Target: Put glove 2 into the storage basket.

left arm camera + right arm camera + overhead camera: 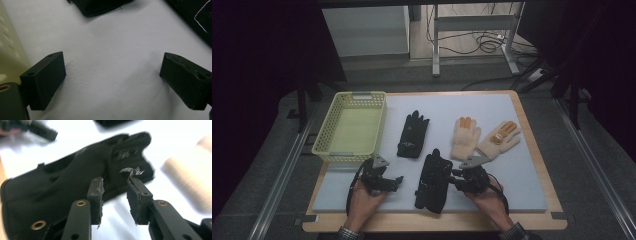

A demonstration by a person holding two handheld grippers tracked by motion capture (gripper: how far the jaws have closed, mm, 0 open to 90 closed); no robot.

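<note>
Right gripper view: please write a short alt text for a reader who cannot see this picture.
The right gripper points its two black jaws, slightly apart with nothing between them, at the edge of a black glove lying flat on a pale mat. A blurred cream glove lies at the right.

Basket at mat's left; near glove btwn grippers, 3 gloves behind it

Right tool at near black glove, left tool beside it, yellow basket behind
</note>
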